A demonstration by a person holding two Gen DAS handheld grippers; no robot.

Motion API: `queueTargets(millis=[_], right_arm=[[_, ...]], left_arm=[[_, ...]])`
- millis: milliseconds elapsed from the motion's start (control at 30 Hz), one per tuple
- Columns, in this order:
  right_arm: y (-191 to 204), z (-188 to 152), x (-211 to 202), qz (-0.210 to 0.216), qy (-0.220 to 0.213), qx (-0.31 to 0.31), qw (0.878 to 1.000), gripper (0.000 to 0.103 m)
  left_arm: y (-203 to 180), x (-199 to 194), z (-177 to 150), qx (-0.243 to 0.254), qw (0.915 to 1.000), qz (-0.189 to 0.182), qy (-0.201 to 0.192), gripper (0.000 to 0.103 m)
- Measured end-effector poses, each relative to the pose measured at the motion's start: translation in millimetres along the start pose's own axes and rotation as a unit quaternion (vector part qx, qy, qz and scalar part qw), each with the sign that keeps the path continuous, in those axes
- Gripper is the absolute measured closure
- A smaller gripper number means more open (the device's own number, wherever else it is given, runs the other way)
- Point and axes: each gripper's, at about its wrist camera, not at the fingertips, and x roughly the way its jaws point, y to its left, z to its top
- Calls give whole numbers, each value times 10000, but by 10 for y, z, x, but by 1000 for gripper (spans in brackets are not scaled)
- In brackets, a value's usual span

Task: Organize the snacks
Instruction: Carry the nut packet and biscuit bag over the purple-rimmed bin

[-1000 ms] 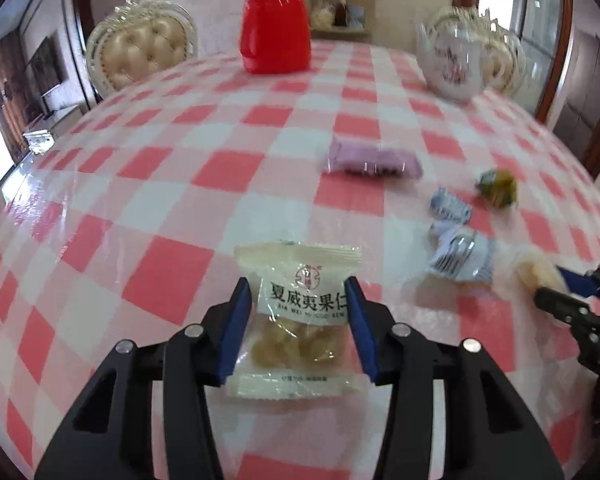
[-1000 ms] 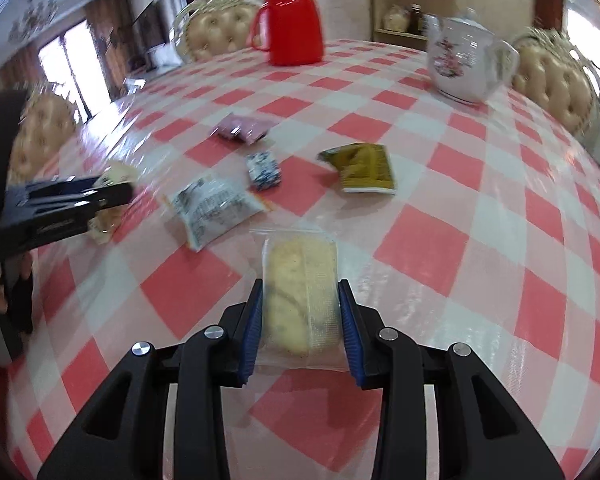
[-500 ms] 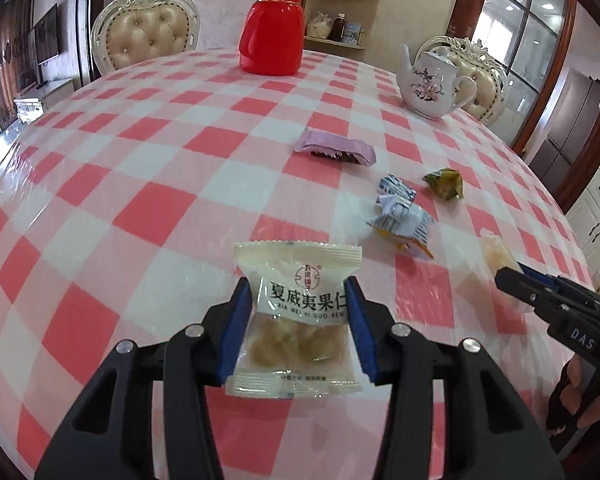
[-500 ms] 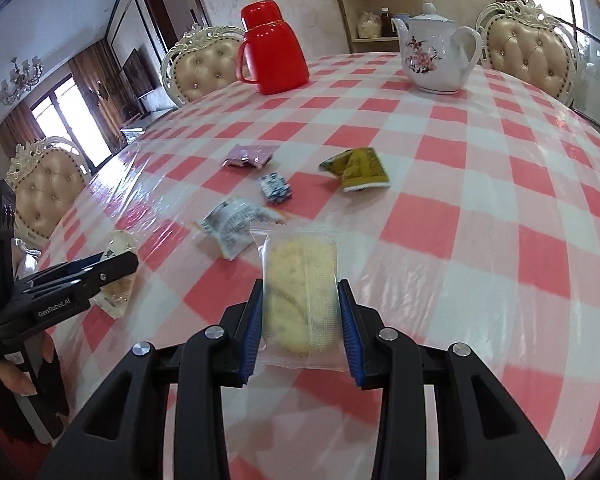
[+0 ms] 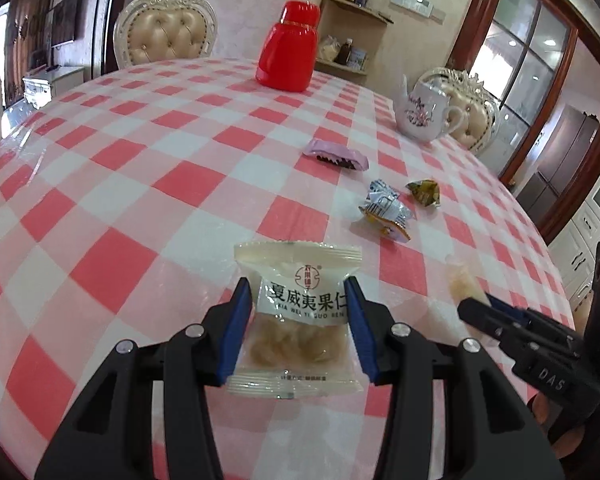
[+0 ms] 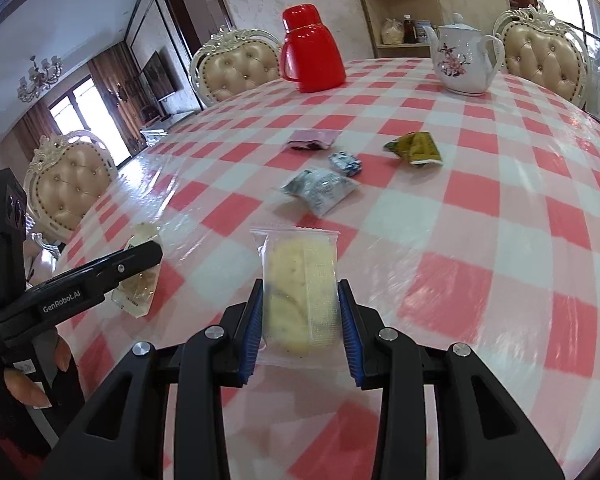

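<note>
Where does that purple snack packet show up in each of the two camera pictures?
Left wrist view: the purple snack packet lies on the table right of centre, in the upper half, with the white teapot up to its right.
Right wrist view: it lies just above centre, slightly left, below the red thermos.
Shared landmark: the red thermos at the table's far edge, beyond the packet in both views.

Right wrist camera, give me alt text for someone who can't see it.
The right gripper clamps a clear-wrapped biscuit packet above a red-and-white checked table. Four wrapped snacks, a red flask and a floral teapot sit beyond; the left gripper holds another packet at left.
</note>
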Motion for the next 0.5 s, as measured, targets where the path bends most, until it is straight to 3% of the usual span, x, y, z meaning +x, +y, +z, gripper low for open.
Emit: queueTargets(millis=[300, 500], right_arm=[[320, -186, -103, 154, -57, -22, 9999, 67], [526, -296, -138, 337, -49, -28, 9994, 67]], left_arm=[[85, -242, -206, -89, 9998, -4, -159, 56], [199, -454, -315, -220, 9989, 189, -378, 56]])
